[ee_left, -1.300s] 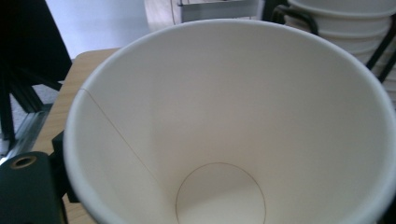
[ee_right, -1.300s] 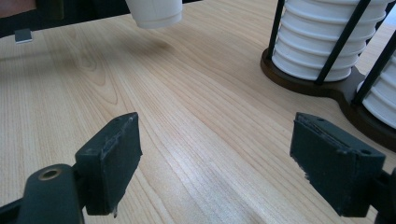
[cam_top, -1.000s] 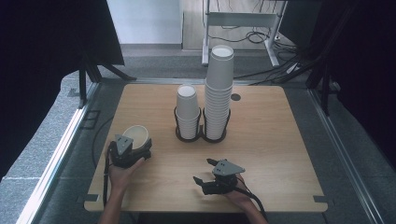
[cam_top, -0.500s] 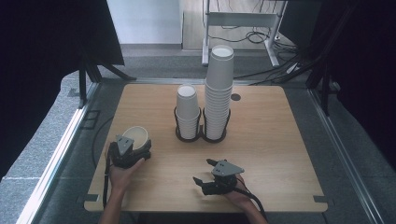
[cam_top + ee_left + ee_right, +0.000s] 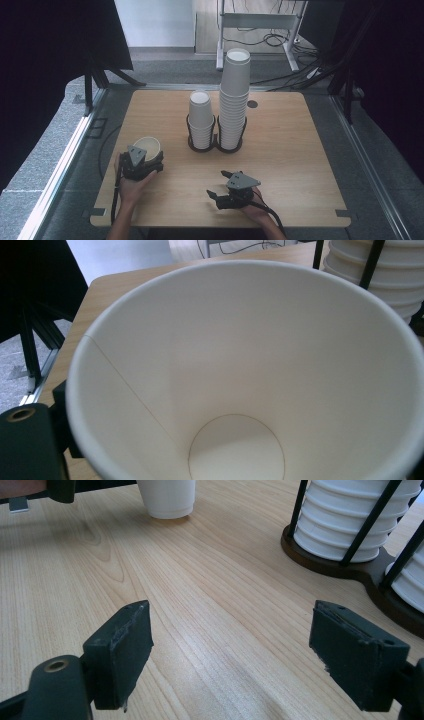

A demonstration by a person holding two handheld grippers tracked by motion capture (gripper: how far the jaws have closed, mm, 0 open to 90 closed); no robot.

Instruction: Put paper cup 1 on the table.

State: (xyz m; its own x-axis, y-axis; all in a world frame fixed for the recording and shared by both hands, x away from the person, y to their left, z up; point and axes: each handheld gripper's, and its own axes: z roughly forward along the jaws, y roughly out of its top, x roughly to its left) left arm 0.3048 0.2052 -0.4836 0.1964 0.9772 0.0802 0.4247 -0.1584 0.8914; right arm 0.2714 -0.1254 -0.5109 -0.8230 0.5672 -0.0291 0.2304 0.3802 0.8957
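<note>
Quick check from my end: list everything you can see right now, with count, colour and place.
single paper cup: one, white, upright on the table's left front, at the left claw.
short cup stack: one, white, left ring of the holder.
tall cup stack: one, white, right ring of the holder.
holder: one, dark, table middle.
table: one, light wood.
left claw: one, black, jaws around the single paper cup, just been opening.
right claw: one, black, open above bare wood, front right.

1 loose paper cup (image 5: pixel 147 146); 2 cup stacks (image 5: pixel 201 120) in 1 double holder (image 5: pixel 215 146); 2 grippers (image 5: pixel 142 162); 1 table (image 5: pixel 300 150).
</note>
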